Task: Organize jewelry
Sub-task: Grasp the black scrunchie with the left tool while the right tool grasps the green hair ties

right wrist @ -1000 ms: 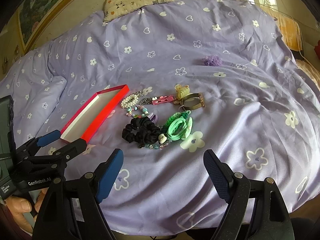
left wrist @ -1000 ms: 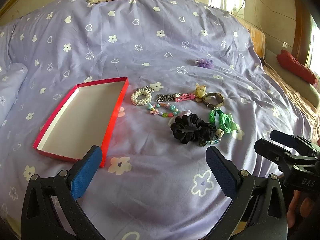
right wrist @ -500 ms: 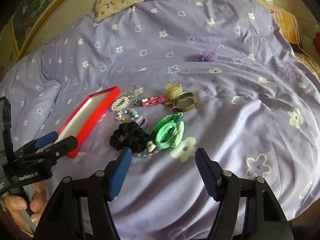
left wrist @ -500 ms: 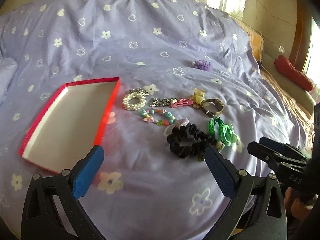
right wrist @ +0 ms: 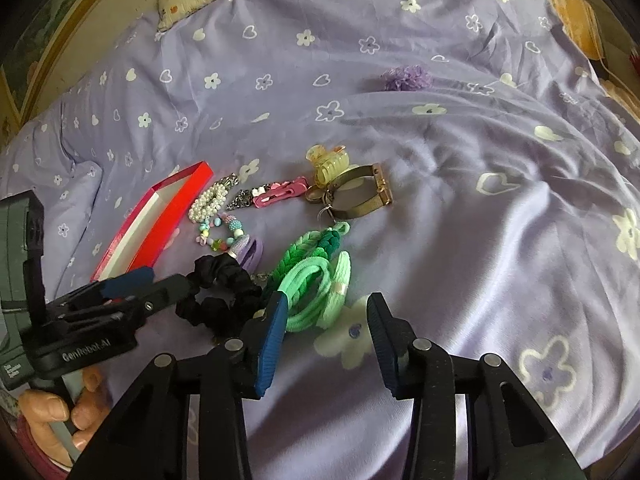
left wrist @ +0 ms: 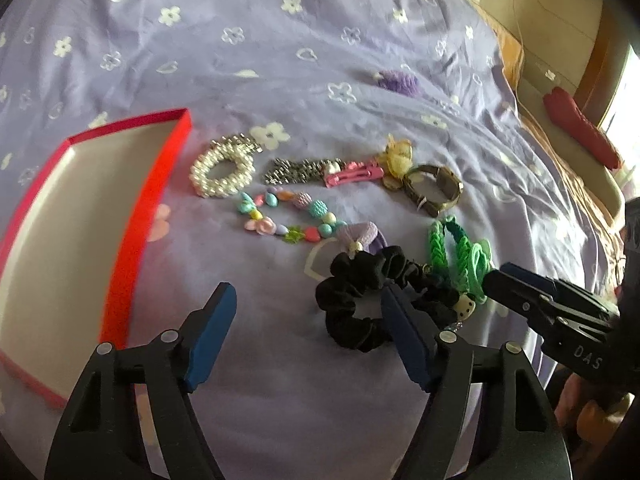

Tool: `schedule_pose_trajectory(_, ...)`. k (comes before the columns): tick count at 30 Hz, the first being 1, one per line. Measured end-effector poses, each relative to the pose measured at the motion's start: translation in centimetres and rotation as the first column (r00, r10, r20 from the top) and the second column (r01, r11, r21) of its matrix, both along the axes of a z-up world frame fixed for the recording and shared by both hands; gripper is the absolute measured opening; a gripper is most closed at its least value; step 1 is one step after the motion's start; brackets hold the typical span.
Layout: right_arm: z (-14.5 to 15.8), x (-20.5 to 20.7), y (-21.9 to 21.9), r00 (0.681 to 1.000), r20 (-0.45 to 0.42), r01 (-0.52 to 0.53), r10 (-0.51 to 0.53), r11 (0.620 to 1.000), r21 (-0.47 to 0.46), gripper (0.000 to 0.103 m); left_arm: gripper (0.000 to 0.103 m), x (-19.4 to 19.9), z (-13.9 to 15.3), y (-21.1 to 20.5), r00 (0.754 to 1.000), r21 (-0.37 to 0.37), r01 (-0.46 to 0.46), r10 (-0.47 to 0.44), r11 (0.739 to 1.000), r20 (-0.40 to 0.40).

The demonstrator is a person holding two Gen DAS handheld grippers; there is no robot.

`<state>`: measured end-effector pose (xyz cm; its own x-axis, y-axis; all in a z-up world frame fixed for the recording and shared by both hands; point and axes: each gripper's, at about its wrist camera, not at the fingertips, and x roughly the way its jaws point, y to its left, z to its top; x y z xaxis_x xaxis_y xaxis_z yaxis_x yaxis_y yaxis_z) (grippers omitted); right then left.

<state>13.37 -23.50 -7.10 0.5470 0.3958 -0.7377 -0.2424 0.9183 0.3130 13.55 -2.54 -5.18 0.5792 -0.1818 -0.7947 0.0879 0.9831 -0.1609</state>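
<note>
The left gripper (left wrist: 308,304) is hanging low over the quilt (left wrist: 280,32) with its jaws standing wide and gripping nothing, and the black scrunchie (left wrist: 360,300) is lying just ahead of its right-hand finger, partly behind that tip. The right gripper (right wrist: 326,320) is also standing wide and bare, with the green hair ties (right wrist: 320,284) lying just ahead of its left-hand finger. To do this pick well, each gripper should probably be sliding sideways until its soft loop is sitting between both fingers, then pinching one bunched fold so neighbouring pieces are not dragging along. The scrunchie is looking ruffled, floppy and matte, touching the green ties. The red box (left wrist: 132,240), open and white inside, is waiting beyond the left-hand finger.
</note>
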Motion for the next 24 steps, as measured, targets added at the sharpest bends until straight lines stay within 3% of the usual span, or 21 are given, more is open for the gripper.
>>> schedule_pose_trajectory(4, -0.6, 0.7, 0.4, 1.0, -0.023, -0.01, 0.01, 1.0, -0.003, 0.025, 0.059, 0.6, -0.8, -0.2, 0.999, -0.018, 0.025, -0.025, 1.0, -0.032)
schedule_pose_trajectory(7, -0.8, 0.8, 0.5, 1.0, -0.028, -0.013, 0.012, 1.0, -0.008, 0.019, 0.046, 0.8, -0.9, -0.4, 0.998, -0.038, 0.044, -0.046, 0.998, -0.043)
schedule_pose_trajectory(12, -0.6, 0.6, 0.2, 1.0, -0.028, -0.008, 0.008, 1.0, -0.003, 0.015, 0.014, 0.6, -0.7, -1.0, 0.995, -0.057, 0.085, -0.088, 0.995, -0.042)
schedule_pose_trajectory(16, -0.1, 0.2, -0.1, 1.0, -0.011, -0.005, 0.005, 1.0, -0.006, 0.014, 0.009, 0.1, -0.2, -0.9, 0.995, -0.064, 0.097, -0.099, 0.993, -0.027)
schedule_pose_trajectory(24, 2.0, -0.5, 0.4, 0.999, 0.027, -0.023, 0.022, 1.0, 0.022, 0.013, 0.007, -1.4, 2.3, 0.8, 0.997, -0.093, 0.069, -0.067, 0.993, 0.034)
